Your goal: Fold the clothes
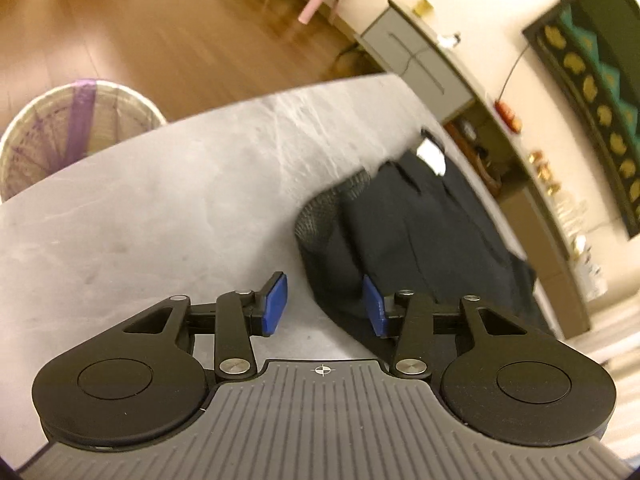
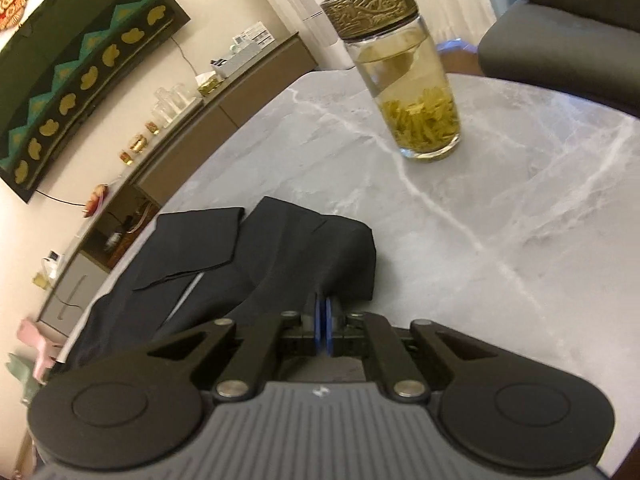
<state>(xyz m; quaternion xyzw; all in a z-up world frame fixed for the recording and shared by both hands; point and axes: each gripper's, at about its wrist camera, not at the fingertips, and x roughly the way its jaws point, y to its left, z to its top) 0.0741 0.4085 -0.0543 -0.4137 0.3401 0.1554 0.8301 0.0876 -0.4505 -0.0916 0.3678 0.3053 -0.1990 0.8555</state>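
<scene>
Garment pinched at one edge, other tongs empty

Dark garment [image 2: 256, 264] lies partly folded on the grey marbled counter [image 2: 500, 240], near its edge. The right tongs [image 2: 324, 328] are clamped together on a raised fold of the cloth — the blue pads meet with fabric caught between them. The left tongs [image 1: 326, 306] stand apart over the counter beside the garment [image 1: 420, 232]; its mesh-lined hem lies between the pads, gripped by neither. A lidded glass of tea [image 2: 408, 80] stands well beyond the garment, and a woven basket [image 1: 76, 128] sits on the floor past the counter's edge.
</scene>
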